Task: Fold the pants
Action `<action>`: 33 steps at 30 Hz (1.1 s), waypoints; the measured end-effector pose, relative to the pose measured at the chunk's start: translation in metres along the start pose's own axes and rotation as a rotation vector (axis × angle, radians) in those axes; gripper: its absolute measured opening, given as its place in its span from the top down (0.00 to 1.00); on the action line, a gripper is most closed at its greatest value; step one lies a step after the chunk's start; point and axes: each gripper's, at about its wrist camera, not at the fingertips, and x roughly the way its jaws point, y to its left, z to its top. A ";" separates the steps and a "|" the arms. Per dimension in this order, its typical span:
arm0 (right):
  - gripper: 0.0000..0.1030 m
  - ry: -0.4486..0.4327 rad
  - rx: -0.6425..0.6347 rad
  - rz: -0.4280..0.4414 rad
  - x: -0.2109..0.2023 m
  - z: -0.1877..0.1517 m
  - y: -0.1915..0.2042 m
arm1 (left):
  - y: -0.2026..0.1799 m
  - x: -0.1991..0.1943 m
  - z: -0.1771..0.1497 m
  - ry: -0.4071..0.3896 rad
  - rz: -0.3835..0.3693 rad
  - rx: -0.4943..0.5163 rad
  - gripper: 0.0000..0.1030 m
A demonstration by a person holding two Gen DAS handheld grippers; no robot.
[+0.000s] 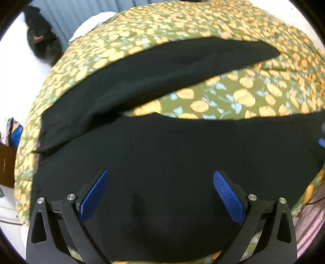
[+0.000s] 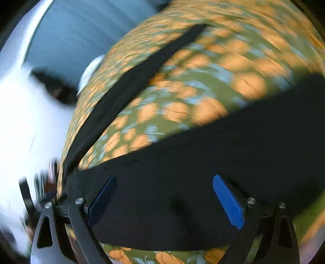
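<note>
Black pants [image 1: 162, 150] lie spread on a bed covered by a green sheet with orange leaf print [image 1: 233, 95]. One leg [image 1: 162, 69] stretches away to the upper right, the other runs across the near side under my left gripper [image 1: 160, 178]. That gripper hovers over the near leg, open, with nothing between its blue pads [image 1: 227, 195]. In the right wrist view the pants [image 2: 203, 162] fill the lower half, and the far leg [image 2: 130, 85] runs up as a thin strip. My right gripper [image 2: 164, 182] is open above the cloth. This view is blurred by motion.
A dark bag-like object [image 1: 40, 40] lies on a white surface left of the bed. A white pillow [image 1: 91, 24] sits at the bed's far corner by grey curtains [image 1: 77, 12]. Brown furniture [image 1: 6, 164] stands at the left edge. A blue pad [image 1: 322, 142] shows at the right edge.
</note>
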 end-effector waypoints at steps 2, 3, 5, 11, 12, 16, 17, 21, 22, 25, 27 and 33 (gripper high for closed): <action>0.08 -0.152 0.135 -0.145 -0.021 0.011 -0.039 | 0.007 0.026 -0.008 0.037 0.090 0.012 0.01; 0.08 -0.204 0.163 -0.249 -0.029 0.015 -0.049 | 0.020 0.040 -0.015 0.069 0.159 -0.003 0.00; 0.08 -0.269 0.213 -0.408 -0.049 0.019 -0.064 | 0.056 0.047 -0.027 0.086 0.124 -0.096 0.00; 0.08 -0.223 -0.079 -0.289 -0.049 -0.025 0.026 | 0.138 0.035 -0.052 0.069 0.146 -0.355 0.00; 0.08 -0.204 -0.135 -0.258 -0.035 -0.035 0.054 | 0.141 0.036 -0.054 0.066 0.127 -0.368 0.00; 0.08 -0.032 -0.393 -0.128 0.031 -0.096 0.147 | 0.127 0.041 -0.059 0.023 0.180 -0.315 0.00; 0.08 0.028 -0.449 -0.110 0.046 -0.112 0.166 | 0.121 0.042 -0.062 0.008 0.197 -0.294 0.00; 0.08 0.099 -0.603 -0.139 0.075 -0.160 0.207 | 0.124 0.041 -0.071 -0.042 0.183 -0.290 0.00; 0.07 0.125 -0.632 -0.187 0.088 -0.167 0.208 | 0.127 0.042 -0.072 -0.051 0.164 -0.291 0.00; 0.00 0.138 -0.674 -0.254 0.120 -0.169 0.194 | 0.128 0.044 -0.078 -0.071 0.122 -0.290 0.00; 0.00 0.099 -0.685 -0.241 0.122 -0.170 0.190 | 0.128 0.044 -0.079 -0.079 0.118 -0.283 0.00; 0.00 0.081 -0.684 -0.206 0.114 -0.178 0.183 | 0.125 0.045 -0.080 -0.082 0.128 -0.280 0.00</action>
